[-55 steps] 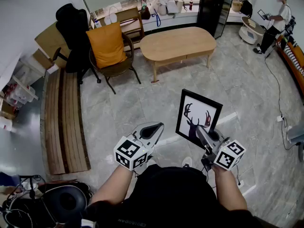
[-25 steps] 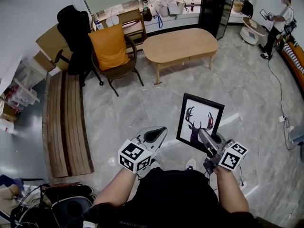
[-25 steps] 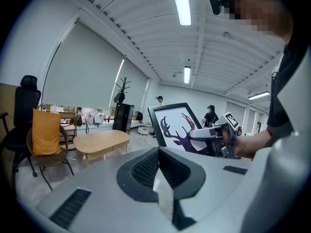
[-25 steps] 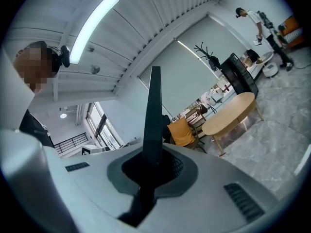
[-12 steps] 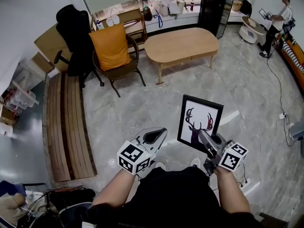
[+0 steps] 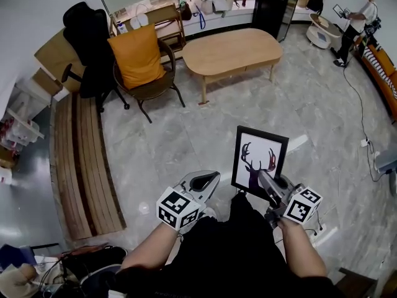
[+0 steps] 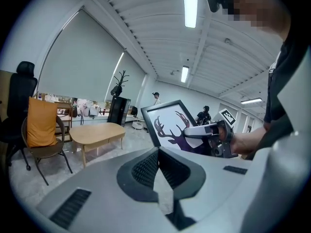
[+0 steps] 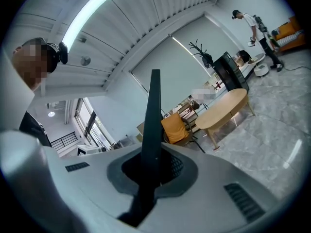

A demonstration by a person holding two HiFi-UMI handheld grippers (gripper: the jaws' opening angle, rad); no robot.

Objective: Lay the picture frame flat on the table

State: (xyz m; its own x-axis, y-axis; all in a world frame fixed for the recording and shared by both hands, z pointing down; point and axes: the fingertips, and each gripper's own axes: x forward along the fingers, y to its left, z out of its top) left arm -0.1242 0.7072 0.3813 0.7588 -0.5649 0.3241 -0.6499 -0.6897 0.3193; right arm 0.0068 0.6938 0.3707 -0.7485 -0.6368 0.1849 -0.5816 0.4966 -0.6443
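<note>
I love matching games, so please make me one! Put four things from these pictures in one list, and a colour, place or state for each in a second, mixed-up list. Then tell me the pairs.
Things:
1. picture frame
2. cushion
3. oval table
4. left tool

Descriptions:
A. orange, leaning on a chair
B. shut, with nothing in it
C. gripped by its lower edge in the right tool
D. pale wood, standing farther across the room

Pairs: 1-C, 2-A, 3-D, 4-B.
</note>
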